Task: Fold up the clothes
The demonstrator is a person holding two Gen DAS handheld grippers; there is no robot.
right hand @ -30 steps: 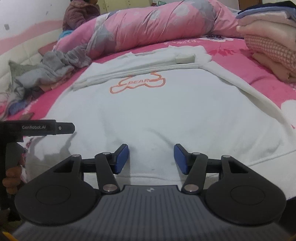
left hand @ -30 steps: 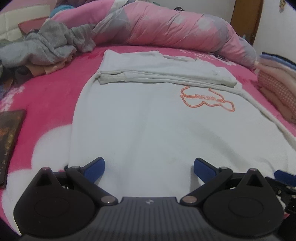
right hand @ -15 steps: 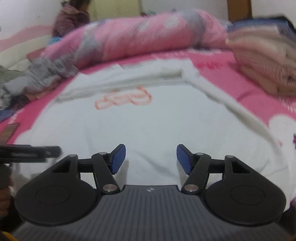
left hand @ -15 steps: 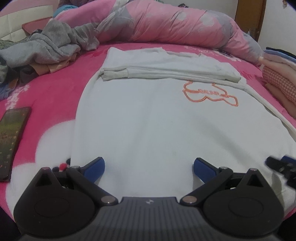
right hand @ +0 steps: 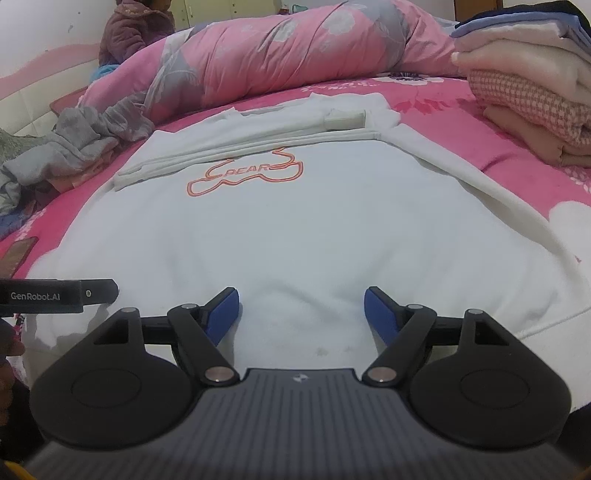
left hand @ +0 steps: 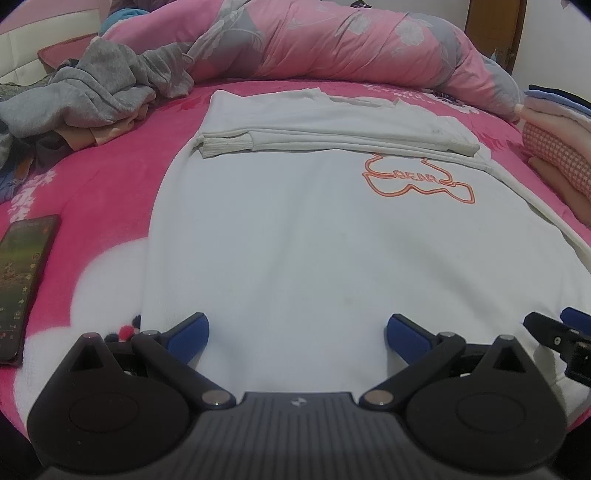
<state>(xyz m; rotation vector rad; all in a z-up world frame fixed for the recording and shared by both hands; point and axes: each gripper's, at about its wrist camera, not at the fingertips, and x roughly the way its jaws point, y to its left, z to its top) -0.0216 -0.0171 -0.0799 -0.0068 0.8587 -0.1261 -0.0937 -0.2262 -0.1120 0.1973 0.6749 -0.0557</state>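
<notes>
A white sweatshirt point(left hand: 314, 236) point(right hand: 295, 229) with an orange bear outline lies flat on the pink bed, both sleeves folded across its upper part. My left gripper point(left hand: 297, 334) hovers wide open over the near hem, nothing between its blue pads. Over the same hem further right is my right gripper point(right hand: 301, 314); its jaws are opening, and only flat cloth lies below the gap. The right gripper's tip point(left hand: 554, 332) shows at the right edge of the left wrist view. At the left edge of the right wrist view is part of the left gripper point(right hand: 59, 295).
A rolled pink-and-grey quilt point(left hand: 351, 40) lies across the far side. Grey crumpled clothes point(left hand: 88, 92) are piled at far left, a stack of folded clothes point(right hand: 535, 96) at right. A phone point(left hand: 22, 284) lies on the bed left of the sweatshirt. A person point(right hand: 136, 26) sits far back.
The right gripper's pads have spread wider apart. The left wrist view has tipped a little, bringing the phone more into sight. The sweatshirt has not moved.
</notes>
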